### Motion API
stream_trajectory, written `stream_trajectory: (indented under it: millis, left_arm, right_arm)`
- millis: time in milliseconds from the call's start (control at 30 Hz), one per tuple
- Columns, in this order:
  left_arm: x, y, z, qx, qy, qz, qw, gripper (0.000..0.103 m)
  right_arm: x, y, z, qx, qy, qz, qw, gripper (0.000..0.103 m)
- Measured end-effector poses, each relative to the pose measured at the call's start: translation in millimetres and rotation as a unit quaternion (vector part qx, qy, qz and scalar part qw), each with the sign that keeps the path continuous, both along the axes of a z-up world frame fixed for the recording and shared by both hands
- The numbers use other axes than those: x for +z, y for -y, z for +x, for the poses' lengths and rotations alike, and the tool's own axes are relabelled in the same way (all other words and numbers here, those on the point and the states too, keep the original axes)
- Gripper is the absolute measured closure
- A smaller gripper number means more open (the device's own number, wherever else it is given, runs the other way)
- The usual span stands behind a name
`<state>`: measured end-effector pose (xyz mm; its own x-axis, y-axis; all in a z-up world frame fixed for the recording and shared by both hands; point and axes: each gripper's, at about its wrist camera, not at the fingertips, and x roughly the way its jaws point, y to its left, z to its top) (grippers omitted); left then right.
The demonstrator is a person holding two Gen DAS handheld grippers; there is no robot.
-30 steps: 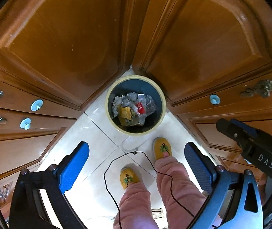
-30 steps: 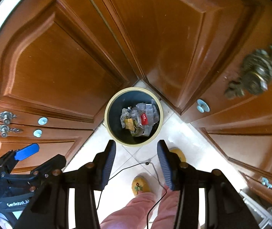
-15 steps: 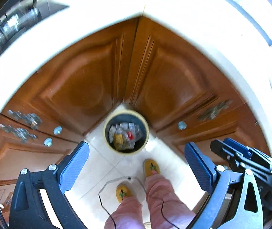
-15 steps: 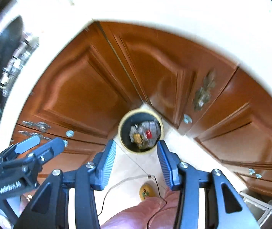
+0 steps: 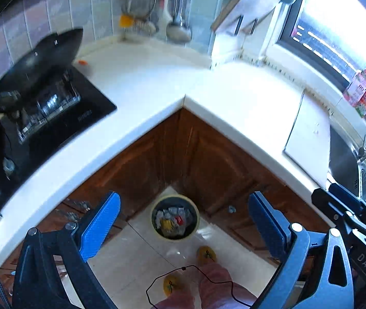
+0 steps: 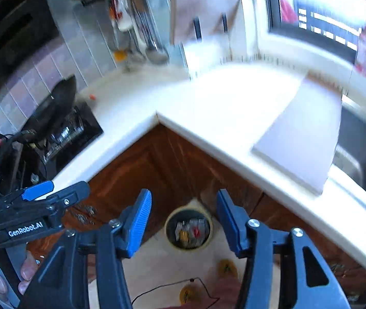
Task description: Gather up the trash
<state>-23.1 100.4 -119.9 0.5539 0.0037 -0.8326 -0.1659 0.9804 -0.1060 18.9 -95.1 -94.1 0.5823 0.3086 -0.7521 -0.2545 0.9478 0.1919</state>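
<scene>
In the left wrist view, the black glass cooktop (image 5: 44,118) with a dark wok (image 5: 41,61) fills the left of the frame, and a small orange scrap (image 5: 82,62) lies on the white L-shaped tabletop (image 5: 141,82) just right of the wok, in the upper left. That scrap may be trash to collect, though it is too small to make out what it is.

The left gripper (image 5: 183,221) hangs with its blue-padded jaws spread wide and nothing between them. Straight below it, at lower centre, stands the round yellow-rimmed trash bin (image 5: 175,220) on the pale tiled floor (image 5: 131,255), tucked into the corner of the brown wooden cabinets (image 5: 208,159) and already holding crumpled wrappers (image 5: 172,220). The bin lies far beneath both grippers, and the tabletop lies ahead and above it.

The right gripper (image 6: 184,219) is likewise parted and empty, framing the same bin (image 6: 188,228). A white cutting board (image 5: 309,141) rests at the right, beside a steel sink (image 5: 345,162) cut off by the frame edge.

The scrap (image 6: 92,97) sits toward the left side, so the left gripper seems nearer to it. The right wrist view is badly motion-blurred; any further litter on the bright tabletop cannot be made out.
</scene>
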Motion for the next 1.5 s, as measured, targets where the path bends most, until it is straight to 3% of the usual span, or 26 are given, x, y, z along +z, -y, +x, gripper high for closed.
stream_trajectory:
  millis: [167, 333, 1500]
  left_arm:
    - [34, 7, -6, 0.002, 0.035, 0.02, 0.9992, 0.004]
    - [56, 13, -13, 0.01, 0.061, 0.03, 0.9976, 0.004]
    - [80, 37, 12, -0.018, 0.103, 0.07, 0.9921, 0.004]
  right_arm:
    - [41, -2, -8, -0.005, 0.048, -0.008, 0.999, 0.04]
    - [62, 3, -16, -0.034, 0.069, -0.026, 0.997, 0.033]
    - [66, 7, 1, -0.07, 0.077, -0.032, 0.994, 0.033]
